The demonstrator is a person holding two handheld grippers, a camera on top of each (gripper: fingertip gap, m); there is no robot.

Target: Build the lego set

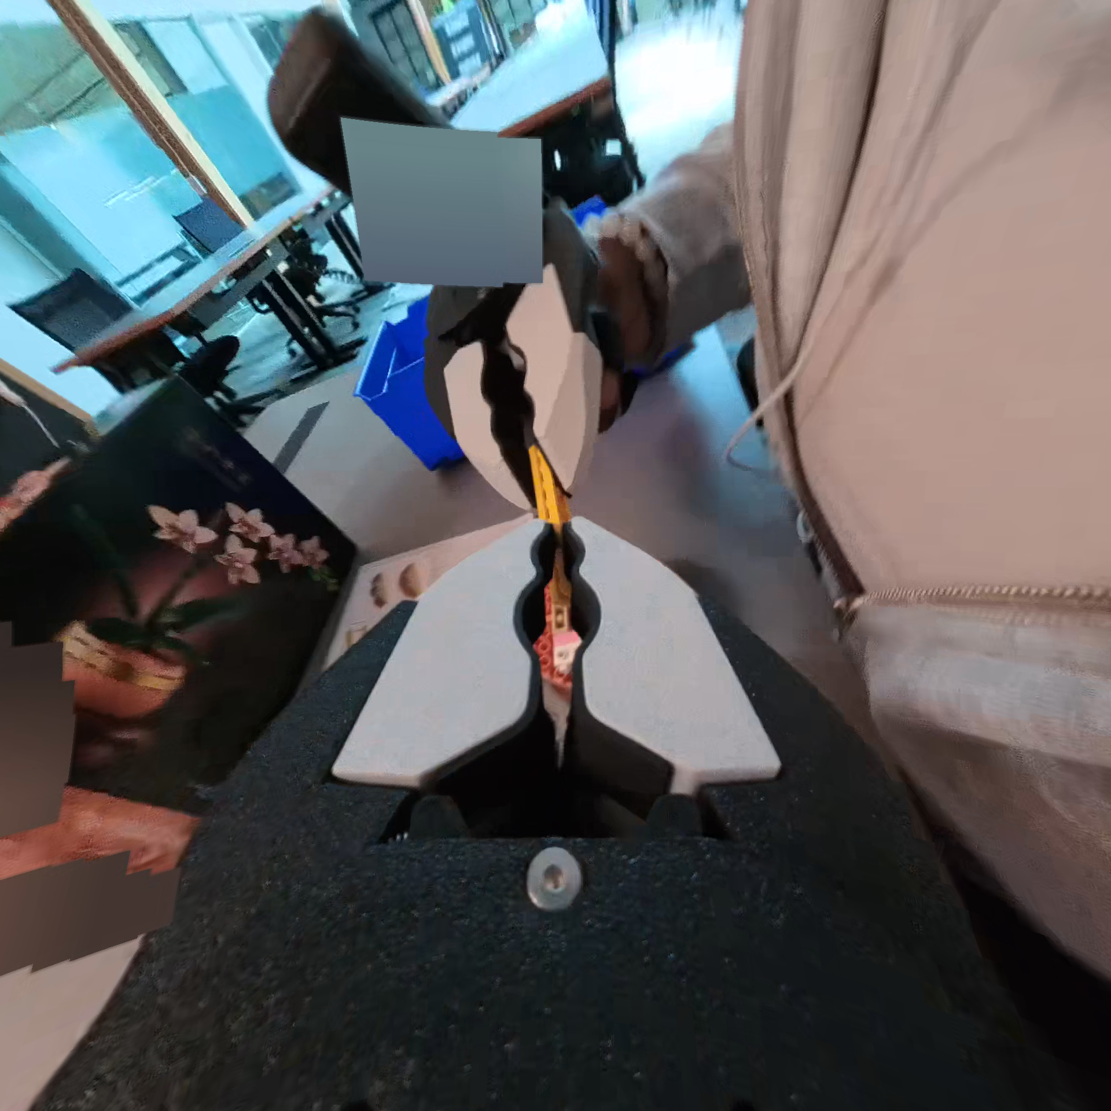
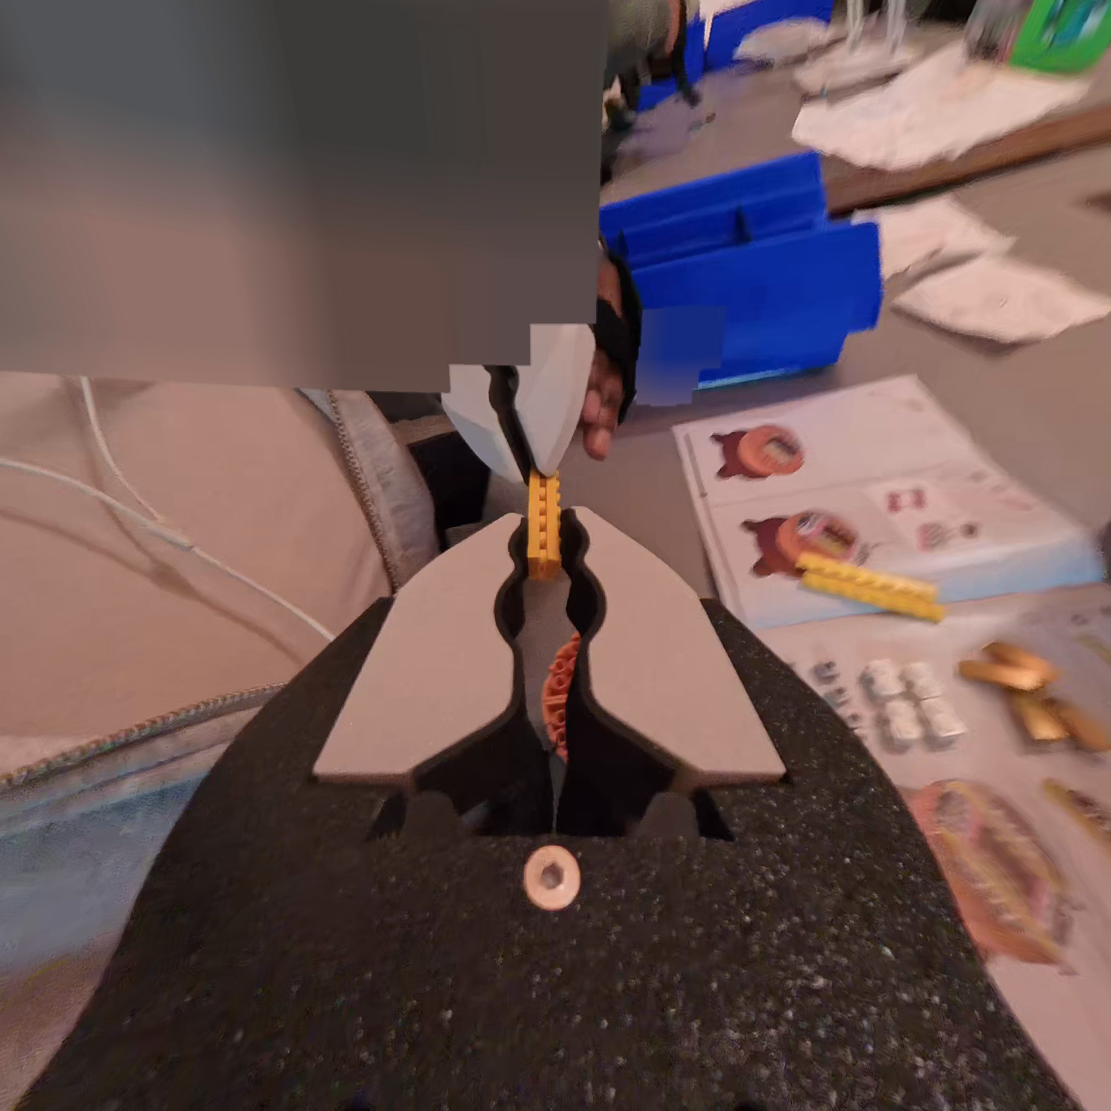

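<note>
A long yellow studded plate (image 2: 544, 529) hangs in the air between my two grippers. In the right wrist view my right gripper (image 2: 544, 522) is shut on its near end, pads against its two long sides. My left gripper (image 2: 539, 470) pinches the far end from above. In the left wrist view the plate (image 1: 548, 502) shows edge-on. My left gripper (image 1: 556, 530) is shut on its thin faces, and the right gripper (image 1: 537, 490) holds the other end. A round coral-orange built part (image 2: 562, 691) lies on the table below.
An open instruction booklet (image 2: 872, 481) lies to the right with two more yellow plates (image 2: 872, 586) on it. White pieces (image 2: 914, 703) and gold pieces (image 2: 1034, 697) sit near it. Blue bins (image 2: 751, 288) stand behind. The set's box (image 1: 180, 571) stands at left. A person's beige jacket (image 1: 932, 421) is close.
</note>
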